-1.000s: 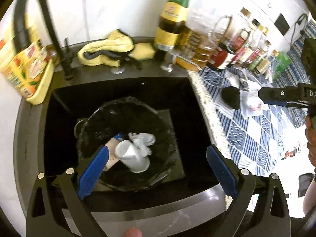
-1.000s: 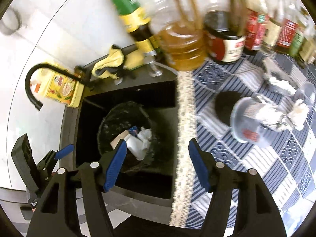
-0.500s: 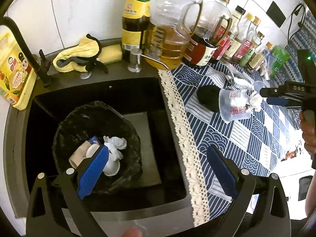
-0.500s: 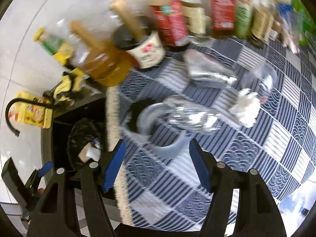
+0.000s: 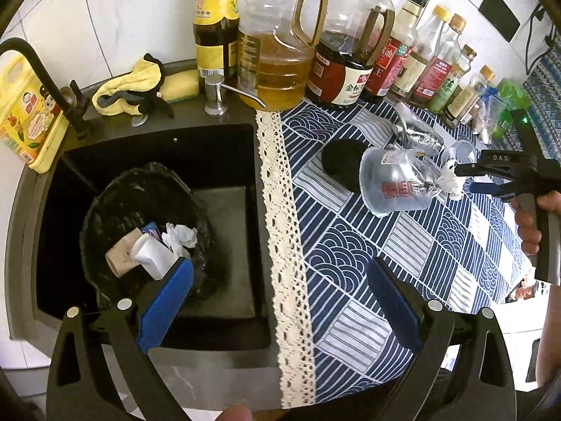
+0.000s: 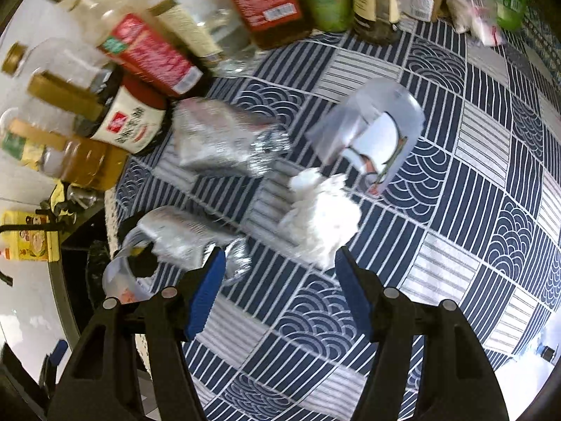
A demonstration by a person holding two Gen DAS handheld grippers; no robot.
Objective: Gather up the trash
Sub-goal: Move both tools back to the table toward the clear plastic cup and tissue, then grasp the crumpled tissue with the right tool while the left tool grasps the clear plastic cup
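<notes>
Your sink [image 5: 224, 140] holds a black-lined trash bin [image 5: 115, 193] with a white cup [image 5: 154, 254], tissue and cardboard already inside. To its right, the blue patterned tablecloth [image 5: 403, 256] carries a tipped clear plastic cup [image 5: 396, 182], two crumpled foil wrappers [image 6: 217, 140] and a crumpled white tissue [image 6: 322, 224]. Your left gripper [image 5: 280, 298] hangs over the sink's edge, jaws wide, holding nothing. Your right gripper [image 6: 277, 280] is also spread wide and empty, with the tissue lying just ahead between its blue pads [image 6: 207, 291].
</notes>
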